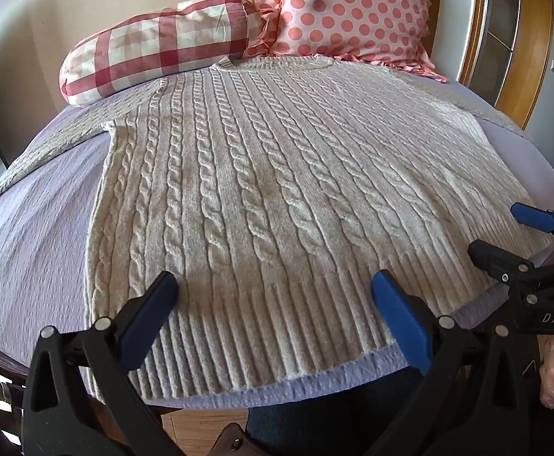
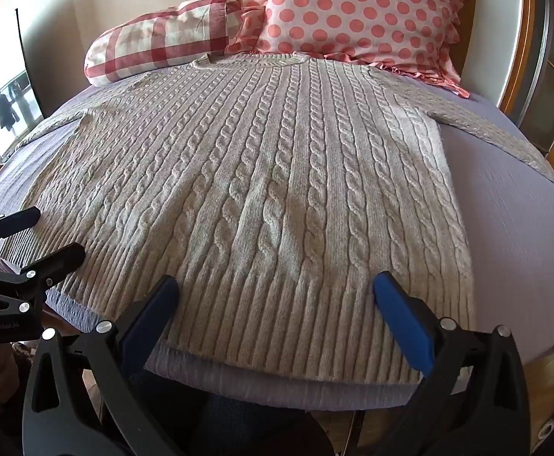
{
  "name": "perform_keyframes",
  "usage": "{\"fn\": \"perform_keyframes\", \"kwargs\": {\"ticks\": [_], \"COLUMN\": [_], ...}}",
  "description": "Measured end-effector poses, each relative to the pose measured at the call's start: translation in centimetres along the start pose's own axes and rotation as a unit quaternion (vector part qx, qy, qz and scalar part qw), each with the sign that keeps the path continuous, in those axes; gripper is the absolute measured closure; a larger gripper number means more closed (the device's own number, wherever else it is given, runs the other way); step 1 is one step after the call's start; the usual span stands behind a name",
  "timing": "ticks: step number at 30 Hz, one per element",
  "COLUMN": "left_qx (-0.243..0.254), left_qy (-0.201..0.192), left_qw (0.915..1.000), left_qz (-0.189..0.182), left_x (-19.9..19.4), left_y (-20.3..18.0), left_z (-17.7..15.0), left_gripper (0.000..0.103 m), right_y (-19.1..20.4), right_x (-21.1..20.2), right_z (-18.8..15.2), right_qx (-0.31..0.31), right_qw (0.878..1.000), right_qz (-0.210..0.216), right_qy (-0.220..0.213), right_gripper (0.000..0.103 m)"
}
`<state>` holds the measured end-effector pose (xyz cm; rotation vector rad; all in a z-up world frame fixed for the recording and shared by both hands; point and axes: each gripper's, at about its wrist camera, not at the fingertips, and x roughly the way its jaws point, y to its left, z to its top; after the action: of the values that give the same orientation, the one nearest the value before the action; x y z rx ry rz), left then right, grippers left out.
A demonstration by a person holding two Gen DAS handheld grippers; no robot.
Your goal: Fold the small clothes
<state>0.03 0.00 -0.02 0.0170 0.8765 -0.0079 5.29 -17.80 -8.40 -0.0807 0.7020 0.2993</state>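
We have the cream cable-knit sweater (image 1: 277, 190) spread flat on the lilac bedspread (image 1: 41, 228), collar toward the polka-dot pillow (image 1: 353, 7) — no fold made yet. Left gripper (image 1: 275, 296) and right gripper (image 2: 277, 296) hang wide apart over its ribbed hem — both empty.

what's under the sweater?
The cable-knit sweater lies flat on a lavender bedspread, which shows around its hem and sides. Whatever lies beneath the knit itself is covered.

Cream cable-knit sweater (image 1: 261, 197), spread flat, seemingly unfolded, hem nearest
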Motion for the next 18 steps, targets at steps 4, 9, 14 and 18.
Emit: {"fn": "perform_keyframes", "kwargs": {"ticks": [4, 9, 14, 18], "left_qx": [0.0, 0.0, 0.0, 0.0], "left_qy": [-0.001, -0.001, -0.002, -0.003], "left_qw": [1.0, 1.0, 1.0, 1.0], "left_qz": [0.0, 0.0, 0.0, 0.0], "left_x": [-0.01, 0.0, -0.02, -0.03], "left_y": [0.0, 0.0, 0.0, 0.0], "left_z": [0.0, 0.12, -0.01, -0.01], "left_gripper": [0.002, 0.002, 0.002, 0.002], "right_y": [0.0, 0.0, 0.0, 0.0], "right_x": [-0.01, -0.01, -0.01, -0.01], "right_z": [0.0, 0.0, 0.0, -0.01], "right_qx": [0.0, 0.0, 0.0, 0.0], "right_qw": [1.0, 1.0, 1.0, 1.0], "right_qz": [0.0, 0.0, 0.0, 0.0], "right_qy": [-0.001, -0.001, -0.001, -0.002], "right_gripper": [0.001, 0.001, 0.001, 0.001]}}
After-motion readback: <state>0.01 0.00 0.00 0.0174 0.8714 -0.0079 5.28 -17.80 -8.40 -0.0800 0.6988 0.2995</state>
